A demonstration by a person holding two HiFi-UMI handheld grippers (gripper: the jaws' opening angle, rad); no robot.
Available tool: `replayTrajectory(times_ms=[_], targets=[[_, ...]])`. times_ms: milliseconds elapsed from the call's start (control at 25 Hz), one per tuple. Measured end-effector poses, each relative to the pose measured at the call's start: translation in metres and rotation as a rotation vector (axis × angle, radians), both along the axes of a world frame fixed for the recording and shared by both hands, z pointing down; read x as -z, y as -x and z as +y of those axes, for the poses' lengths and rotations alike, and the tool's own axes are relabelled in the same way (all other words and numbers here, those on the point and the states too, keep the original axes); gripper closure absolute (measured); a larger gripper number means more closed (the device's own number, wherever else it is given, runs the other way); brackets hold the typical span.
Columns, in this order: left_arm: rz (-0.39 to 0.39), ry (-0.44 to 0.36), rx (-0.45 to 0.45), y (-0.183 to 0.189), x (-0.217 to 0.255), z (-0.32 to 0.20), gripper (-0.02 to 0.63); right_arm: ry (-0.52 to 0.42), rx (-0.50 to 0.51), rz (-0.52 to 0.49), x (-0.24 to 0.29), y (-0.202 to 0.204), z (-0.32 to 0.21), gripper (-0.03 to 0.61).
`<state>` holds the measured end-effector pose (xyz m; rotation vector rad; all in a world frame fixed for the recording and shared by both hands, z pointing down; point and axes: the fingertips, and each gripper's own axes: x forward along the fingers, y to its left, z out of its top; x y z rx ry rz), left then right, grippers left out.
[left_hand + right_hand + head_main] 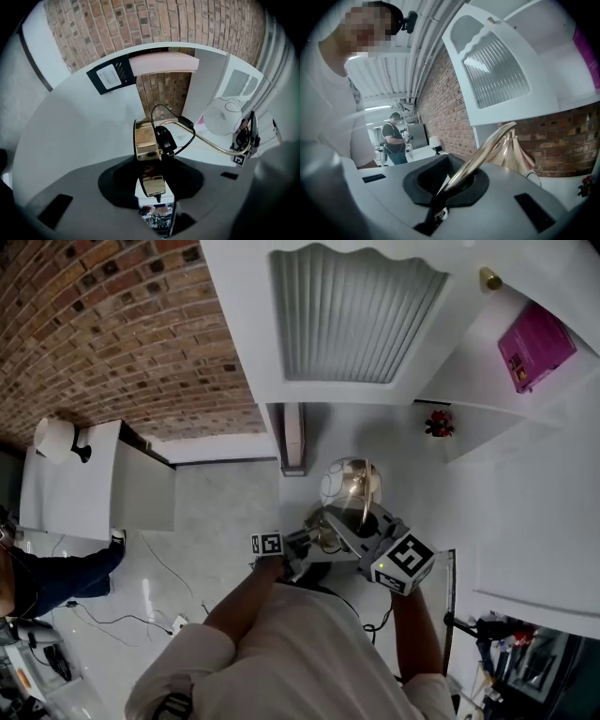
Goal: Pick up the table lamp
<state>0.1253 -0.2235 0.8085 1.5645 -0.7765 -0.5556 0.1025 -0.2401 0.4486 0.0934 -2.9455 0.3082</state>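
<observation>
Far left: a second white lamp (54, 439) stands on a white table (70, 498), well apart from both grippers. A person in dark clothes (56, 579) is just below that table in the head view.
Brick wall (112, 324): it fills the top left of the head view.
Left gripper (152, 199): its tongs are clamped on the gold base (146, 140) of the table lamp (349, 486). The base stands on its edge between them.
Black cord (161, 111): it loops up from the gold base, with a black switch (165, 138) touching the base.
Table lamp: it is in the middle, held between the two grippers, in front of the white cabinet (244, 343). Its round white shade (222, 117) is at the far end of a thin, bent gold arm (487, 145). I cannot tell if the lamp touches anything under it.
Right gripper (440, 199): its tongs are shut tight on the thin gold arm, which runs up and away from them to a gold cone (516, 154).
Cabinet door (352, 315): it has ribbed glass and is above the lamp in the head view.
Red thing (438, 423): it is small and sits on a white shelf, right of the lamp.
Pink book (534, 345): it lies on a higher shelf, far right.
</observation>
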Motion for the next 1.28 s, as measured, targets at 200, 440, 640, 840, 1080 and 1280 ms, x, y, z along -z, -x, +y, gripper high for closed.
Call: replayTrajectory(times_ms=[200, 440, 640, 840, 1080, 1280], targets=[[0.017, -0.01, -0.077, 0.018, 0.009, 0.007, 0.459, 0.0, -0.093, 0.015, 0.007, 0.015, 0.008, 0.566], [0.037, -0.027, -0.211, 0.039, 0.023, 0.025, 0.459, 0.004, -0.201, 0.01, 0.023, 0.039, 0.028, 0.566], [0.044, -0.032, -0.3, 0.058, 0.03, 0.046, 0.459, -0.008, -0.283, 0.003, 0.031, 0.061, 0.05, 0.568], [0.05, -0.043, -0.394, 0.071, 0.034, 0.071, 0.46, -0.032, -0.387, 0.022, 0.031, 0.074, 0.08, 0.566], [0.062, -0.046, -0.481, 0.074, 0.035, 0.101, 0.463, -0.05, -0.505, 0.044, 0.03, 0.073, 0.117, 0.566], [0.072, -0.058, -0.554, 0.058, 0.041, 0.126, 0.463, -0.049, -0.602, 0.036, 0.036, 0.057, 0.143, 0.566]])
